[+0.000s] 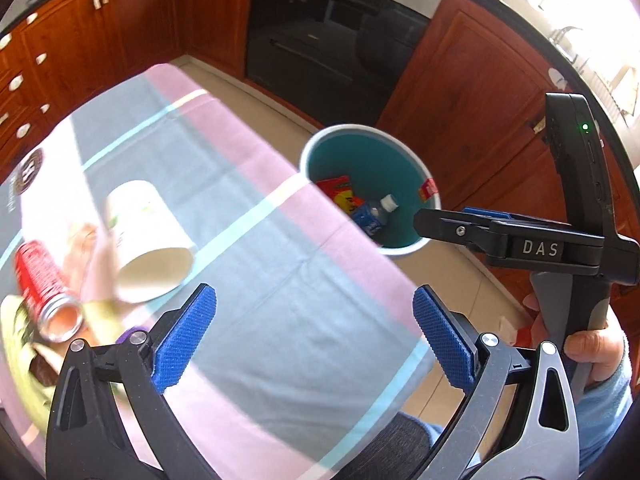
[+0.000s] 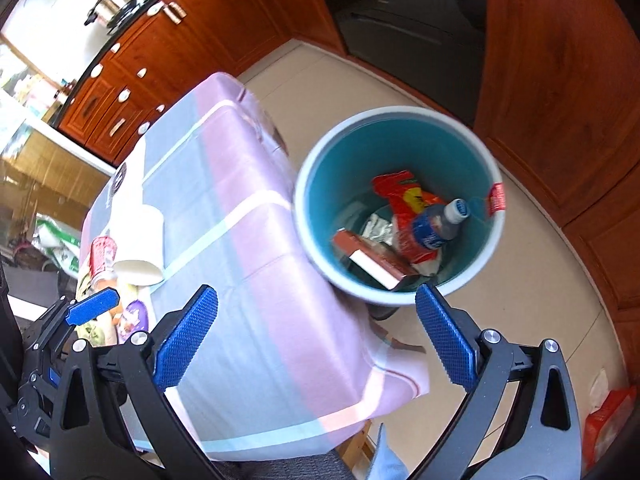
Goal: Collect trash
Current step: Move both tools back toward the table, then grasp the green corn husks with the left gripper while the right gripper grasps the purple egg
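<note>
A white bin (image 2: 486,256) with a teal inside stands on the floor beside the table. It holds a blue-labelled bottle (image 2: 434,226), a red snack bag (image 2: 402,194) and a brown box (image 2: 374,258). The bin also shows in the left wrist view (image 1: 316,144). On the table lie a white paper cup (image 1: 146,236) on its side and a red can (image 1: 42,284). My left gripper (image 1: 314,336) is open and empty above the tablecloth. My right gripper (image 2: 316,338) is open and empty above the table's corner, near the bin's rim; it shows in the left wrist view (image 1: 426,222) over the bin.
The table wears a pink and grey checked cloth (image 1: 248,216). More wrappers (image 1: 24,360) lie at its left end. Wooden cabinets (image 1: 472,92) and a black oven (image 1: 332,36) stand behind. A red packet (image 2: 610,416) lies on the tiled floor at right.
</note>
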Tool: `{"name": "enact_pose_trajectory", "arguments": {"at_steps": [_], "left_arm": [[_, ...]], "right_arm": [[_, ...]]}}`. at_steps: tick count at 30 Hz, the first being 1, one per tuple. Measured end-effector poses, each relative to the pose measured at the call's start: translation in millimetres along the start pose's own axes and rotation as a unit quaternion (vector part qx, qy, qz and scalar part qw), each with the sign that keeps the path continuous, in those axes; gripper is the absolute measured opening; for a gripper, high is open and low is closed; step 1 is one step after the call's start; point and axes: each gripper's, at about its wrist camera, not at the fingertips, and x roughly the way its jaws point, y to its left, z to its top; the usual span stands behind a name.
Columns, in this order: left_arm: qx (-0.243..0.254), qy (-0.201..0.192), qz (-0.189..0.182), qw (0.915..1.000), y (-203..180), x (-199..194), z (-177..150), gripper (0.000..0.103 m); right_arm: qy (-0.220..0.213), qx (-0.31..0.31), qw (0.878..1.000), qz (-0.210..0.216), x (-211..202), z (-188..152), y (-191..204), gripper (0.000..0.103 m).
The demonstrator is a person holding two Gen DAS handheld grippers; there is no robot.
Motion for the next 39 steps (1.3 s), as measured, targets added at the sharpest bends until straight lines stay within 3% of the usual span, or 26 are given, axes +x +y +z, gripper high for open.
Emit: {"name": "enact_pose_trajectory", "arguments": {"at_steps": [9,19,27,32,34,37,38,39], "left_arm": [[-0.045,-0.026,0.063,0.9967,74,-54,-46,0.099],[-0.095,-0.037,0.126,0.9868,162,-86,-87,0.099],[-0.143,-0.032,0.109,0.9832,203,-80,-109,0.099],[-0.122,-0.045,0.099,0.9866,199,-73,-109,0.098],[-0.116,-0.045,0.095,0.9876,199,-68,-108,0.092],[-0.115,-0.049,0.089,0.9882,199,-65,-108,0.071],[-0.111,-0.051,0.096,0.9879,199,-66,-108,0.051],[-0.109,-0.050,0.093,0.9884,199,-65,-109,0.042]], "right_arm": [[0.025,-0.058,0.998,0.023,14,-18,79,0.095],[0.040,-0.095,0.994,0.025,35,-11,140,0.095],[0.063,-0.112,0.991,0.026,65,-6,179,0.095],[0.089,-0.135,0.986,0.035,81,-27,199,0.095],[0.109,-0.147,0.982,0.038,91,-39,208,0.095],[0.122,-0.168,0.977,0.036,102,-55,221,0.095],[0.122,-0.173,0.977,0.034,104,-58,224,0.095],[0.122,-0.177,0.976,0.034,106,-61,227,0.095]]}}
